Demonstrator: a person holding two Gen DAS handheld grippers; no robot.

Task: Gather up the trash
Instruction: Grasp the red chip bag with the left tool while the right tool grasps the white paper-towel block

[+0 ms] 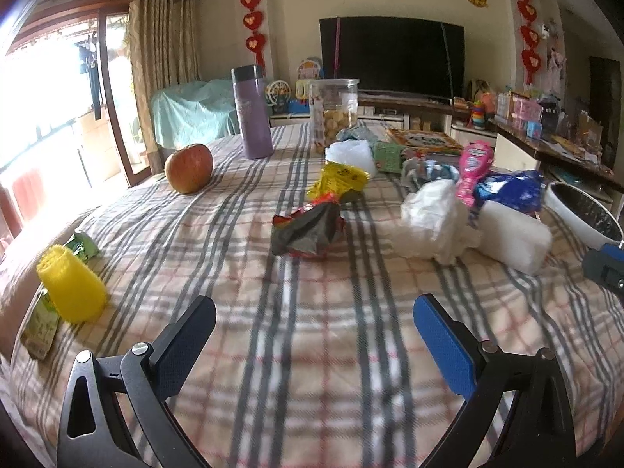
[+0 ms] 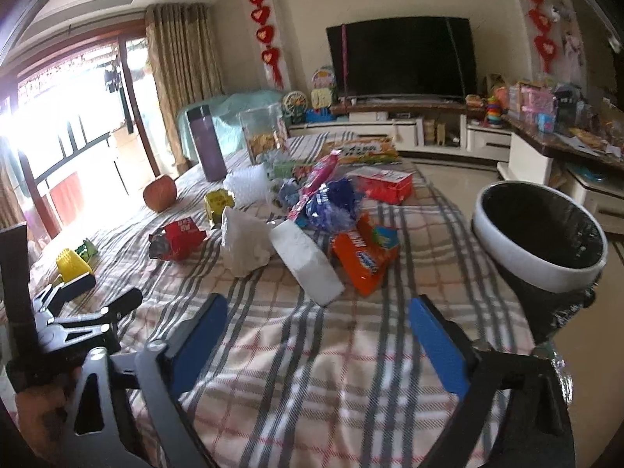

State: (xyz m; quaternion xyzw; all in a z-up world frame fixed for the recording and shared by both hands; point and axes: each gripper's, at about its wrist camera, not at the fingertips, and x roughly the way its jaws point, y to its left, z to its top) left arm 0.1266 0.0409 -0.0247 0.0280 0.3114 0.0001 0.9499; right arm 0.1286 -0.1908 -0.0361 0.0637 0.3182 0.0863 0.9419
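Over the table, both tools, left and right, gape empty near wrappers and the bin

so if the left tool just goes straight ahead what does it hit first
Probably the crumpled red and grey wrapper: it lies nearly dead ahead of the open left tool, with only bare plaid cloth before it.

A crumpled red and silver snack wrapper is seen lying mid-table on the plaid cloth, with a yellow wrapper just behind it; a wad of white tissue is found to its right, touching a white foam block. An orange packet lies flat beside the block; a white-rimmed bin, lined in black, stands at the table's right edge.
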